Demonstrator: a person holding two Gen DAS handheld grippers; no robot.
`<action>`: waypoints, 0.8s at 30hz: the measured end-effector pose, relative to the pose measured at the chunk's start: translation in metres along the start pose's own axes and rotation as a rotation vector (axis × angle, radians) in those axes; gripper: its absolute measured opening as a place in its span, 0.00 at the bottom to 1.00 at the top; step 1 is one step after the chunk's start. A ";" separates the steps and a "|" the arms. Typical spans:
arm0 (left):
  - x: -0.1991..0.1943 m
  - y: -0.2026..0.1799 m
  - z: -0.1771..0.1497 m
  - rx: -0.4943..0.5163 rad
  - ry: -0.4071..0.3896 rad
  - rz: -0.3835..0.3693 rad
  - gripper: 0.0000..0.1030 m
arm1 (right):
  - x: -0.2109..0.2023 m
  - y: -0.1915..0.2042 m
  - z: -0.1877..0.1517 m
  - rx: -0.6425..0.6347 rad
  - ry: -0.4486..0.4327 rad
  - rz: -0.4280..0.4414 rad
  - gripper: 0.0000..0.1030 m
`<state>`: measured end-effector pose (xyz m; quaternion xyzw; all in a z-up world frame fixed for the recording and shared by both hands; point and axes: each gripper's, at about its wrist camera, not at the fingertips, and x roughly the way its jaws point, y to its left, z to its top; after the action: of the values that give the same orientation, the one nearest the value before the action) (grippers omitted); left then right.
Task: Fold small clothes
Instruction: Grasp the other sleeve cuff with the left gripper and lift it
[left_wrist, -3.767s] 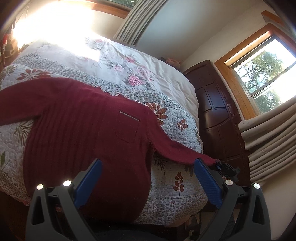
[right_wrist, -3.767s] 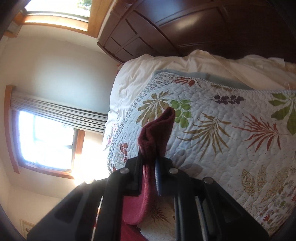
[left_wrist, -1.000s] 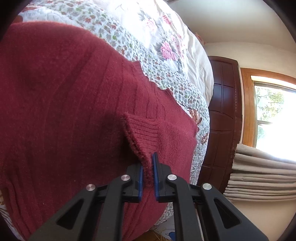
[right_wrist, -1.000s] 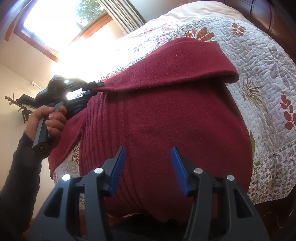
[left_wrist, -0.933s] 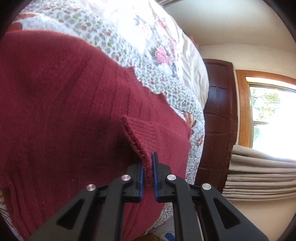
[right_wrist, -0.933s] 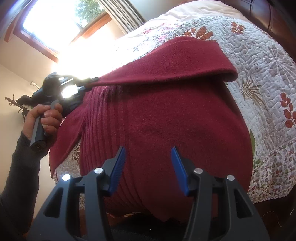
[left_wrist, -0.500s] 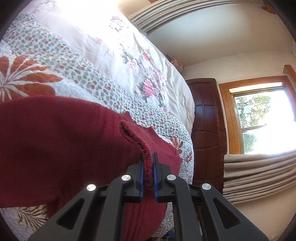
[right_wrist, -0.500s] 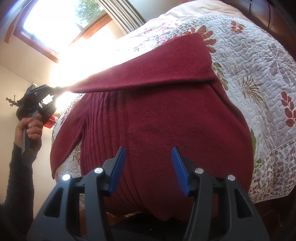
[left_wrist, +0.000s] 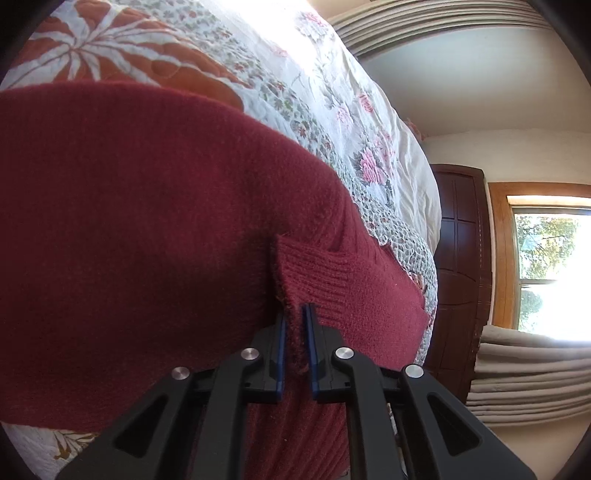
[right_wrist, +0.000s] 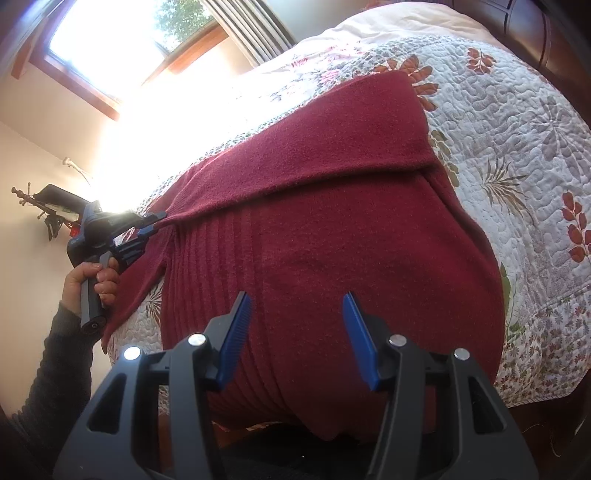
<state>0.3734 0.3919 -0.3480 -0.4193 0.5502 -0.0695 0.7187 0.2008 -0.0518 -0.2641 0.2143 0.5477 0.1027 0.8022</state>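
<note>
A dark red knit sweater lies spread on a floral quilted bed. One sleeve is folded across its chest toward the left. My left gripper is shut on that sleeve's ribbed cuff; in the right wrist view the same gripper holds the cuff low over the sweater's left shoulder. The other sleeve hangs over the bed's left edge. My right gripper hovers open above the sweater's hem, with nothing between its blue pads.
A person's hand and dark sleeve hold the left tool at the bed's left side. A dark wooden headboard and a window with beige curtains stand beyond the bed. Bare quilt extends right of the sweater.
The left gripper has come down and back toward the sweater with the cuff, laying the folded sleeve flatter across the chest. The right gripper has stayed open in place.
</note>
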 end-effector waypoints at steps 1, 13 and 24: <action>-0.011 -0.005 -0.002 0.003 -0.040 -0.005 0.14 | -0.001 0.001 0.001 -0.003 -0.006 0.001 0.51; 0.026 0.006 -0.019 -0.057 0.003 -0.077 0.35 | -0.002 0.030 0.007 -0.085 0.003 0.034 0.51; -0.215 0.181 -0.101 -0.461 -0.579 -0.104 0.74 | 0.004 0.057 0.025 -0.184 0.024 0.076 0.54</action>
<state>0.1390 0.5749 -0.3184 -0.5998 0.3035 0.1413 0.7268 0.2296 -0.0059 -0.2335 0.1590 0.5369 0.1856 0.8075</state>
